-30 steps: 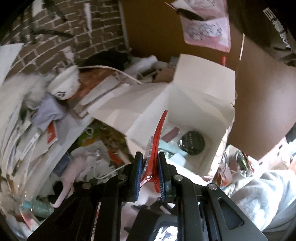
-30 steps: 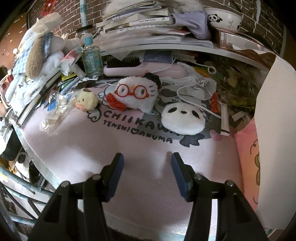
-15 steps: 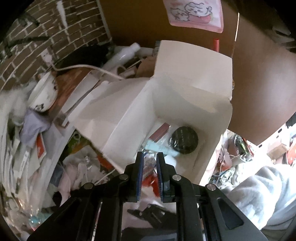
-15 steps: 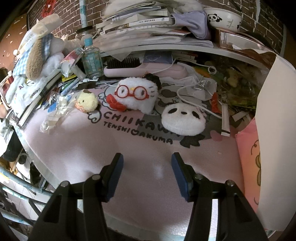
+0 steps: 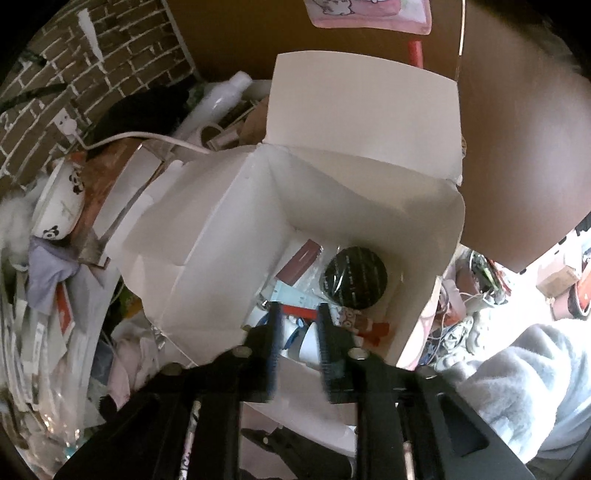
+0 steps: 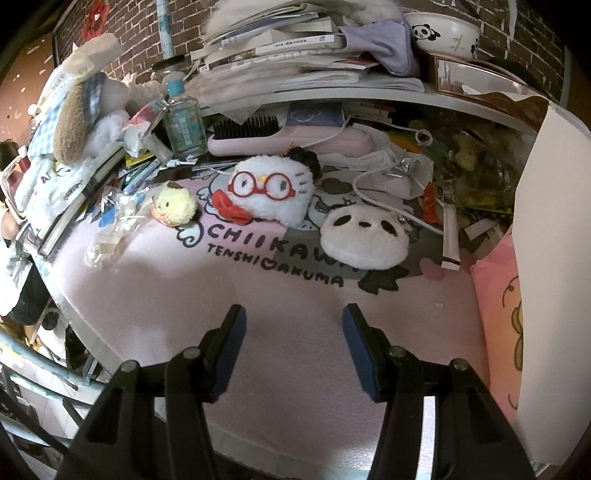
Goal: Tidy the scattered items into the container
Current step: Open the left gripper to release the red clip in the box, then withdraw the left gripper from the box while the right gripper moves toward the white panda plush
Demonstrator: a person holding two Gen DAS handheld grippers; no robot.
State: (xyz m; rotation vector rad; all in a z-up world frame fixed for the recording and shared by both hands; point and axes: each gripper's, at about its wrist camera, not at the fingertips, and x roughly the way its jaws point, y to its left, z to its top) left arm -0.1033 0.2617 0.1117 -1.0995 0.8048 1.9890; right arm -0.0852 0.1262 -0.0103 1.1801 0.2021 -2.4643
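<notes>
In the left wrist view, a white cardboard box [image 5: 207, 258] stands with its flaps up. Inside lie a black round disc [image 5: 355, 277], a dark red packet [image 5: 299, 260] and a red hair clip [image 5: 301, 311]. My left gripper [image 5: 299, 308] hovers over the box's near edge, slightly open, with nothing between its blurred fingers. In the right wrist view, my right gripper [image 6: 292, 308] stands open and empty above a pink mat [image 6: 295, 288]. Beyond it on the mat lie a white plush with red glasses [image 6: 271, 195], a panda plush [image 6: 364, 240] and a small yellow plush [image 6: 173, 208].
A pink hairbrush [image 6: 280, 136], a clear bottle [image 6: 183, 122], a white cable [image 6: 373, 195] and a white tube [image 6: 450, 236] crowd the mat's far side. Stacked books and a panda bowl [image 6: 441, 31] sit on the shelf. A person's grey sleeve [image 5: 524, 387] is at the right.
My left gripper moved over the box, and the red hair clip it held now lies inside. The right gripper has stayed open and almost still.
</notes>
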